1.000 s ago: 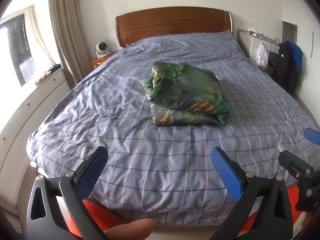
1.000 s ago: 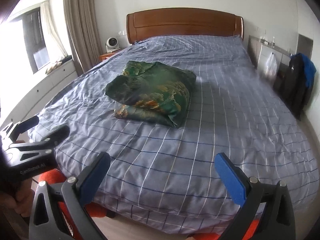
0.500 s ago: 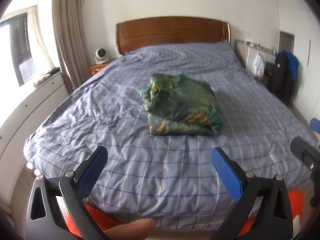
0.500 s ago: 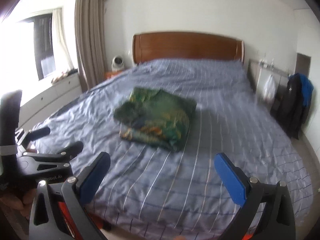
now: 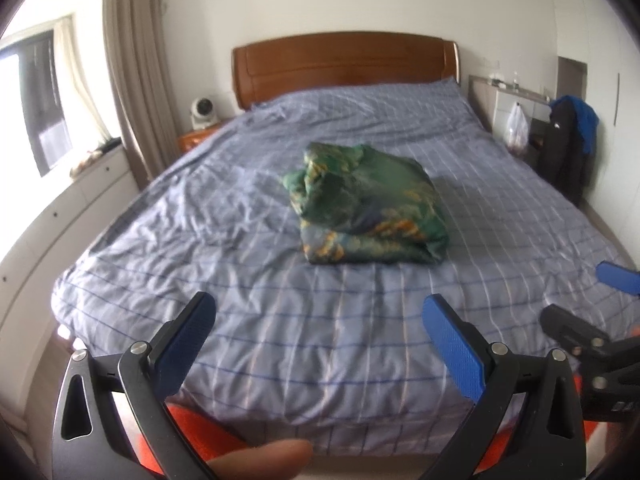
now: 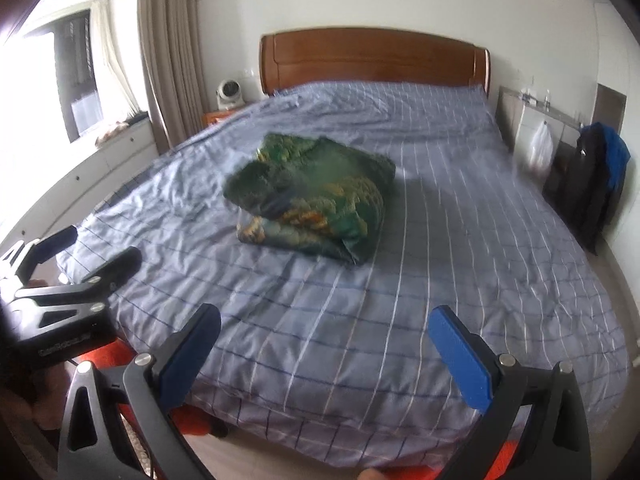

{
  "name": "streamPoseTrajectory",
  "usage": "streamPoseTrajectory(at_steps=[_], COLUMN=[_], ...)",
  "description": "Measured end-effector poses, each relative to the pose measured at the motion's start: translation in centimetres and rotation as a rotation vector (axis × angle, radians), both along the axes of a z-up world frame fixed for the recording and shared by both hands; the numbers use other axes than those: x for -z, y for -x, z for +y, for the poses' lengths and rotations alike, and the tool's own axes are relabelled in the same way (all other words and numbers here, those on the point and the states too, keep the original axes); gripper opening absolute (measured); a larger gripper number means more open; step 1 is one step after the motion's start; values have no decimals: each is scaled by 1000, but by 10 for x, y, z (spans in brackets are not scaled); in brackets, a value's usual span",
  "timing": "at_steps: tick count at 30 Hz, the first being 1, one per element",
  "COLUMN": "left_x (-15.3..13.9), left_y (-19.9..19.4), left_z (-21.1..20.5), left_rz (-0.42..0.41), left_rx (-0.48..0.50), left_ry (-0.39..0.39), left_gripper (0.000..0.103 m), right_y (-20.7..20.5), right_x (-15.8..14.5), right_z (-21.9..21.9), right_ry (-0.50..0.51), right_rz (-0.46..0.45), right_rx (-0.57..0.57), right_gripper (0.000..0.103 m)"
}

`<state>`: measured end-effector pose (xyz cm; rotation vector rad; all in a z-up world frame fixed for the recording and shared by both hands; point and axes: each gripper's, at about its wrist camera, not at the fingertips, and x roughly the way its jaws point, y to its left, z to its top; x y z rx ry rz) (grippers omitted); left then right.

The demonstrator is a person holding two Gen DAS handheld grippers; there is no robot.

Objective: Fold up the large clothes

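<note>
**Folded green garment on the bed**

I see one large green garment (image 5: 370, 204) with orange and yellow patterning, already folded into a thick, roughly rectangular bundle of several layers; it lies flat near the middle of the bed (image 5: 280, 320), on the blue checked cover; its top layer is rumpled and bunched toward the headboard side; nothing touches it; from the right wrist view its folded edges face me (image 6: 316, 196).

Wooden headboard (image 5: 344, 62), white fan (image 5: 203, 111), hanging plastic bag (image 5: 517, 127)
</note>
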<state>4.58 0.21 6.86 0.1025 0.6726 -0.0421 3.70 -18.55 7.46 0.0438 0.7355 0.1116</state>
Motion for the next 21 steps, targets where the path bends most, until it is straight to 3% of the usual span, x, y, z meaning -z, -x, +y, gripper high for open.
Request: streamPoseTrajectory(at_steps=[5, 8, 13, 17, 21], left_x=[6, 4, -10, -22, -28], left_y=[-4, -3, 2, 9, 11], left_z=[-3, -5, -5, -7, -3], left_rz=[82, 81, 66, 37, 44], left_rx=[18, 14, 1, -9, 5], left_ry=[8, -6, -1, -40, -19], left_gripper=[103, 103, 103, 103, 103], right_y=[-5, -6, -4, 1, 7], right_x=[11, 10, -5, -26, -36], right_z=[0, 1, 7, 12, 15], right_ry=[-27, -37, -14, 12, 33], right_rz=[67, 84, 61, 17, 7], right_rx=[11, 12, 2, -4, -7], right_gripper=[103, 103, 103, 103, 103])
